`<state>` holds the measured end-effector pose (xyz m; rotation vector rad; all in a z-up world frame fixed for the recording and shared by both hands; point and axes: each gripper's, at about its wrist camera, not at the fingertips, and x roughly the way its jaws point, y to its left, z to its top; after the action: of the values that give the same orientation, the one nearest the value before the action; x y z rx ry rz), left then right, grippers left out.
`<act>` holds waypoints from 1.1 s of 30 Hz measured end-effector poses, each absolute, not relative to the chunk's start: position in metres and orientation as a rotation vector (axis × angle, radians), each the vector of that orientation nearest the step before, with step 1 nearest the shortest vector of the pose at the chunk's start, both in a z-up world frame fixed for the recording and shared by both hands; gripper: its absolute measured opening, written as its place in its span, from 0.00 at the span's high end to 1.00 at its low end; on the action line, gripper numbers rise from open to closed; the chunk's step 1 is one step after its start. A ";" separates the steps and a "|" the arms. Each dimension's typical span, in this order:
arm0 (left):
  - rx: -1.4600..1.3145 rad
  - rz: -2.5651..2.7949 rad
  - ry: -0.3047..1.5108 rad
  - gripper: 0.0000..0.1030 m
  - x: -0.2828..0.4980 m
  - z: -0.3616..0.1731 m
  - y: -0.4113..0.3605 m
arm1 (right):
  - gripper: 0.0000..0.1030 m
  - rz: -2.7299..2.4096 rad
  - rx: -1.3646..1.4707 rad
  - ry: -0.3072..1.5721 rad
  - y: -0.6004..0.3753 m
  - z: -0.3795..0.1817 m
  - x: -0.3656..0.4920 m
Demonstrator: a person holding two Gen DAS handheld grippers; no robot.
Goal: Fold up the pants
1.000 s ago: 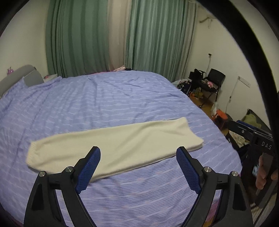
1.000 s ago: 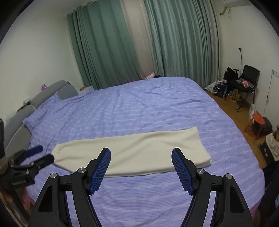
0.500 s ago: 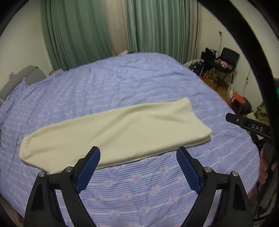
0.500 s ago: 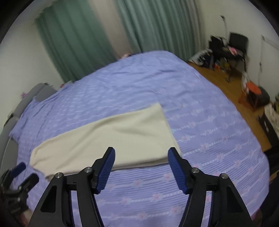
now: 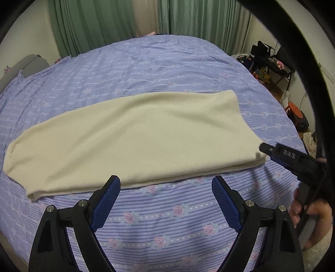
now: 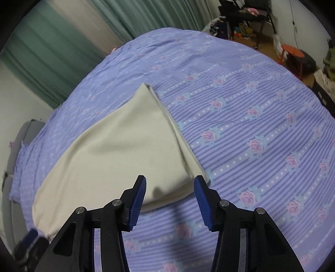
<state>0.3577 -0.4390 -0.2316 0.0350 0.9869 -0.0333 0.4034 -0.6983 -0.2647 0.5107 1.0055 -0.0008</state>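
Cream pants, folded lengthwise into one long strip, lie flat across the purple flowered bedsheet. My left gripper hovers just short of the strip's near long edge, wide open with nothing between its fingers. My right gripper hangs over the near corner of the pants at their right end. Its jaws are closing, the corner's edge lies between the fingertips, and the pads do not press on it. In the left wrist view the right gripper's tip sits at that same corner.
A hand grips the right tool's handle beside the bed. Green curtains hang behind the bed, and a grey headboard stands at the left. A black chair with clutter and an orange stool stand on the floor at the right.
Both grippers have dropped toward the bed and closer to the pants. The right one rolled, swung to the pants' right-end corner and narrowed its jaws. The left stayed wide open.
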 end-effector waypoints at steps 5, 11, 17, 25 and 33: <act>0.034 -0.056 1.004 0.13 0.359 -0.233 -0.452 | 0.92 0.035 0.554 1.016 -0.701 -0.265 0.411; 0.034 -0.079 0.990 0.13 0.365 -0.228 -0.469 | 0.95 -0.073 0.325 0.988 -0.707 -0.248 0.409; 0.056 -0.083 0.987 0.13 0.368 -0.227 -0.478 | 0.81 -0.091 0.359 1.039 -0.714 -0.263 0.404; 0.000 -0.048 0.975 0.13 0.374 -0.223 -0.465 | 0.54 0.019 0.194 0.891 -0.682 -0.199 0.390; 0.003 -0.034 0.973 0.13 0.375 -0.224 -0.460 | 0.67 0.196 0.173 1.003 -0.640 -0.233 0.408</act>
<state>0.3753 -0.4603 -0.2243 0.0029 0.9735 -0.0342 0.4081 -0.6397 -0.2331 0.1735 1.0028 0.1957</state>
